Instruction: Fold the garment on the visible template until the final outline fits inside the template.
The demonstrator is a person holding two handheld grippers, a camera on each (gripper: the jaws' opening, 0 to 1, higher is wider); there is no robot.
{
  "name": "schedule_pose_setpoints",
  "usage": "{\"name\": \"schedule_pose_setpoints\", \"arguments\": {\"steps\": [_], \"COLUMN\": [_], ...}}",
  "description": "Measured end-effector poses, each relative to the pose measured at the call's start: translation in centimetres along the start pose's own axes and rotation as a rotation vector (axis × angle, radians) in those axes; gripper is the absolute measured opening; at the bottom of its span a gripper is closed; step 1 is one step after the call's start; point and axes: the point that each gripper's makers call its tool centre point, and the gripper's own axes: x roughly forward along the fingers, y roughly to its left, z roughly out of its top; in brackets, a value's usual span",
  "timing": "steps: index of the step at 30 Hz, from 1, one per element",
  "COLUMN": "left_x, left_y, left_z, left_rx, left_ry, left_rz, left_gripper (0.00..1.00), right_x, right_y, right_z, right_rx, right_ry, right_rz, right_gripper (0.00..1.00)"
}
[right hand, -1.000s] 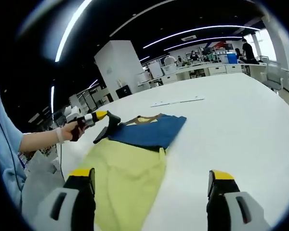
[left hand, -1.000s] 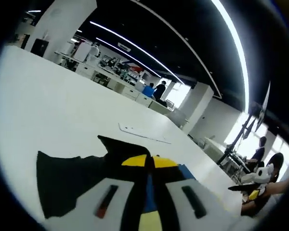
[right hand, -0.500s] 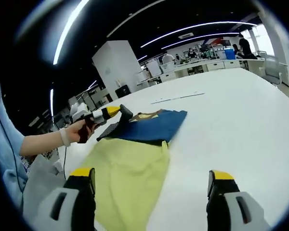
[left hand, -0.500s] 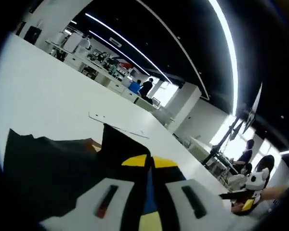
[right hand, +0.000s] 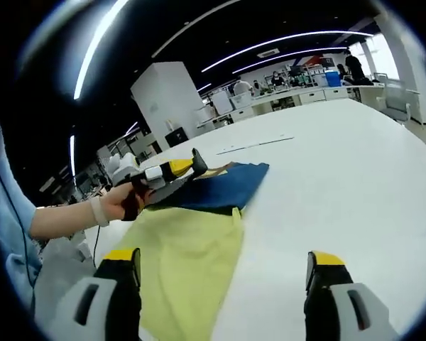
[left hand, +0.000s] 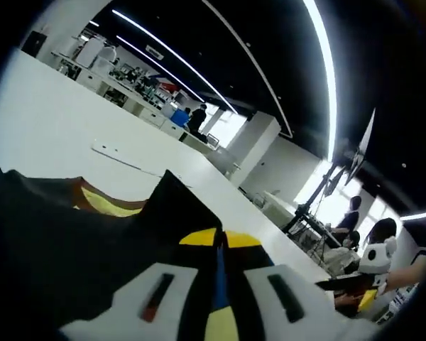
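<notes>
- Two jaws of the left tongs (left hand: 221,241) stand closed together in the left gripper view, pinching a dark flap of the blue-and-yellow cloth garment (left hand: 71,241); the flap is raised off the white bench (left hand: 50,121) and its dark underside drapes across the lower left, with a yellow and brown edge showing through.
- Beyond it on the bench lies a thin pale strip (left hand: 124,158), well apart from the cloth; whether it belongs to the template I cannot tell.
- In the right gripper view the right tongs (right hand: 220,280) are wide open and hold nothing, hovering near the yellow end of the garment (right hand: 188,249), which lies flat on the bench (right hand: 341,185).
- There the left tongs (right hand: 188,165), held in a person's hand (right hand: 121,202), lift the blue end's corner.
- Risk, as I judge it: with one corner gripped and the yellow end unpinned, the pull could drag the whole garment across the smooth bench or let the fold land skewed; a thin pinch of cloth could also slip out.
- The room is a large open workshop: dark ceiling with long strip lights, white pillars, desks and seated people far behind.
</notes>
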Motion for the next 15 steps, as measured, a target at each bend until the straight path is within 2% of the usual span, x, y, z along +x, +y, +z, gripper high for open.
{"name": "schedule_pose_setpoints", "arguments": {"steps": [8, 15], "left_x": [1.6, 2.6], "left_y": [-2.0, -2.8], "left_z": [-2.2, -4.7], "left_rx": [0.003, -0.008], "left_ry": [0.060, 0.117], "left_rz": [-0.069, -0.101], "left_gripper": [0.00, 0.00], "right_x": [0.2, 0.1], "right_y": [0.0, -0.3], "right_z": [-0.7, -1.2], "right_rx": [0.019, 0.035], "right_ry": [0.004, 0.003], "right_rz": [0.000, -0.008], "right_gripper": [0.97, 0.97]}}
